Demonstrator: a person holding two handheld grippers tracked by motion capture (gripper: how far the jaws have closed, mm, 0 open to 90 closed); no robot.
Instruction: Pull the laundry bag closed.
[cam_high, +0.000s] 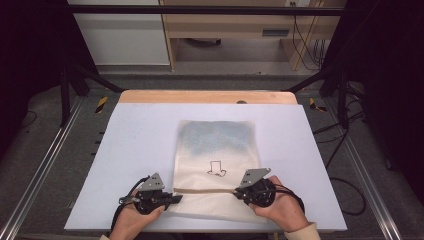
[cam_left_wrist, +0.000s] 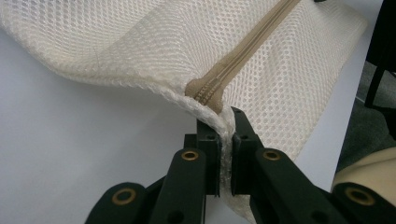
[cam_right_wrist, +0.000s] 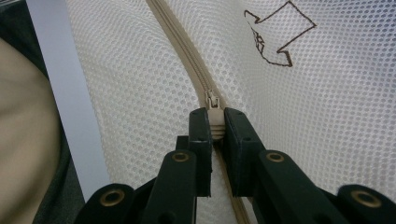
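Looking down from the high view, a cream mesh laundry bag (cam_high: 216, 165) lies flat in the middle of the desk (cam_high: 135, 145), its bottom end reaching close to the near edge. A tan zipper (cam_high: 205, 191) runs straight across it near that end, and a little arrow outline (cam_high: 217, 169) is drawn just above the zipper.

The left gripper (cam_high: 176, 198) sits at the bag's left edge, and in the left gripper view (cam_left_wrist: 225, 140) its jaws are clamped on the stitched mesh hem right where the zipper tape ends, lifting that corner a bit off the desk.

The right gripper (cam_high: 238, 191) is at the zipper's right end. In the right gripper view (cam_right_wrist: 215, 128) its jaws are pinched around the zipper pull (cam_right_wrist: 212, 100), which pokes up between them.
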